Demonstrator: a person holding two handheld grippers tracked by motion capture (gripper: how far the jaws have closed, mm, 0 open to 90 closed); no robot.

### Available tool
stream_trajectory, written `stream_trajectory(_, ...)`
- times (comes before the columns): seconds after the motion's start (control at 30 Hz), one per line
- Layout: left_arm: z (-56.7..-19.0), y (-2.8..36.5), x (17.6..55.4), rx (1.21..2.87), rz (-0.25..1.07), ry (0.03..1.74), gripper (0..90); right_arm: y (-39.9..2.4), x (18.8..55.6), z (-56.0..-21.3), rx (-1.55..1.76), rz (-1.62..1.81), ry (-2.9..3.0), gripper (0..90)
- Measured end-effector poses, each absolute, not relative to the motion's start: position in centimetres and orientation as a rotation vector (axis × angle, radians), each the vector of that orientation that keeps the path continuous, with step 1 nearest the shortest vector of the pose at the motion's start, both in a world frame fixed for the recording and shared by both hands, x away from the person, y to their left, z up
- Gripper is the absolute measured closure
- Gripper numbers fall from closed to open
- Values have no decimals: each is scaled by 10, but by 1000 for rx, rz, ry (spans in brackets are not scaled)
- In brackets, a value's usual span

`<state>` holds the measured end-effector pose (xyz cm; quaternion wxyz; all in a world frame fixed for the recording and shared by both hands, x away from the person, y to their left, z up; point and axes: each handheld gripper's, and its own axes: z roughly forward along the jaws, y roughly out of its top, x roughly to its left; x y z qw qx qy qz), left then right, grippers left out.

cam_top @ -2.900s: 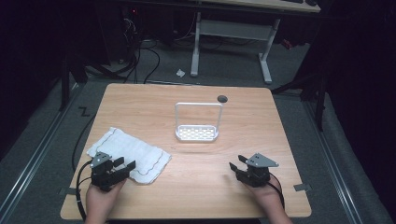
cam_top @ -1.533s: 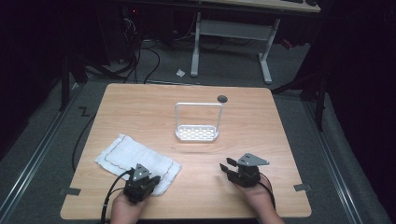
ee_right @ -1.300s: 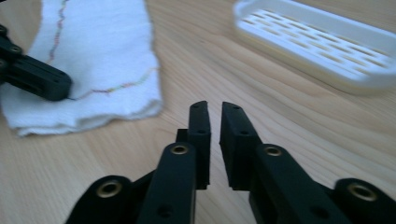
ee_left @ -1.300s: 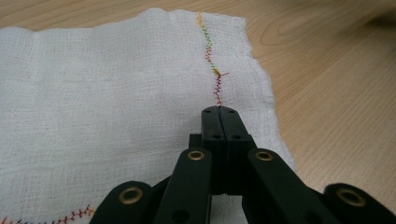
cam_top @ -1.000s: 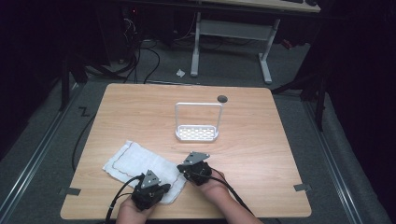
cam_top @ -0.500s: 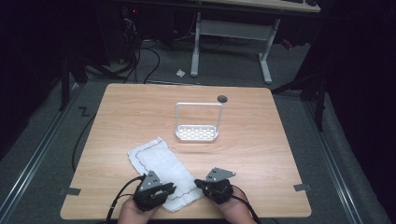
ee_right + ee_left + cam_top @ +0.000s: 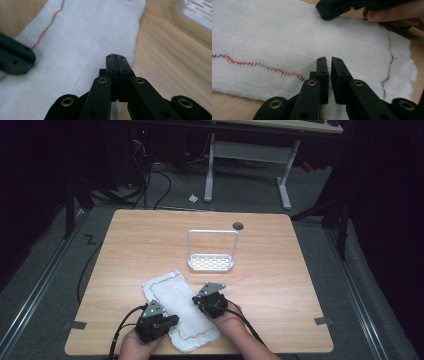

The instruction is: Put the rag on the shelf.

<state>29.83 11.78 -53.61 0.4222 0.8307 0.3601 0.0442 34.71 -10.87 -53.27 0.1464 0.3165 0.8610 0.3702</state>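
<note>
The white cloth [image 7: 179,307] lies flat on the wooden worktop [image 7: 280,270], in the lower middle of the high view, running from near the centre down toward the bottom edge. A line of coloured stitching follows its border. Above it in the frame, well apart, stands a white rack [image 7: 211,251] with a perforated base and a wire hoop; a small dark disc [image 7: 238,225] sits just beside the hoop's upper right corner.

The left tongs [image 7: 170,320] rest at the lower left edge of the cloth, held by a hand [image 7: 135,347] coming in from the bottom. In the left gripper view these tongs [image 7: 328,60] stand over the cloth with a narrow gap between the jaws, and whether any fabric is caught there cannot be told.

The right tongs [image 7: 197,302] sit at the cloth's right edge. In the right gripper view they [image 7: 116,56] are pressed fully together at the cloth's border; whether they pinch the fabric cannot be told.
</note>
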Motion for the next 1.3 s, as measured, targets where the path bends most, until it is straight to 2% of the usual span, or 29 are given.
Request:
stream_trajectory(0.07, -536, 114, 297, 2089, 102, 882, 843, -115, 339, -533, 925, 1072, 2476, 900)
stream_trajectory(0.17, -534, 99, 291, 2143, 109, 789, 835, -143, 305, -535, 987, 1100, 2455, 900)
stream_trajectory(0.27, -530, 96, 294, 2138, 111, 767, 785, -153, 294, -532, 1004, 1097, 2463, 900)
stream_trajectory(0.33, -528, 96, 298, 2122, 141, 773, 753, -155, 295, -529, 1001, 1108, 2441, 900)
stream_trajectory(0.37, -522, 98, 315, 2100, 190, 815, 750, -154, 309, -523, 1017, 1122, 2395, 890)
stream_trajectory(0.4, -522, 98, 315, 2100, 190, 815, 756, -154, 309, -523, 1017, 1122, 2395, 890)
stream_trajectory(0.43, -521, 98, 328, 2118, 230, 840, 767, -149, 329, -523, 1019, 1089, 2377, 885)
stream_trajectory(0.57, -530, 88, 336, 2146, 214, 876, 808, -148, 353, -532, 1055, 1060, 2395, 891)
stream_trajectory(0.63, -532, 85, 333, 2142, 229, 858, 808, -149, 351, -532, 1057, 1058, 2398, 891)
stream_trajectory(0.83, -535, 66, 316, 2132, 158, 780, 805, -180, 325, -530, 1040, 1025, 2417, 882)
stream_trajectory(0.97, -532, 61, 313, 2151, 125, 749, 763, -188, 314, -530, 1033, 1022, 2410, 852)
stream_trajectory(1.07, -524, 75, 330, 2088, 190, 823, 702, -196, 310, -529, 1067, 1108, 2367, 781)
stream_trajectory(1.17, -519, 80, 350, 2046, 253, 897, 602, -201, 309, -525, 1068, 1132, 2336, 757)
stream_trajectory(1.3, -522, 75, 374, 2050, 309, 950, 542, -209, 309, -525, 1087, 1139, 2326, 740)
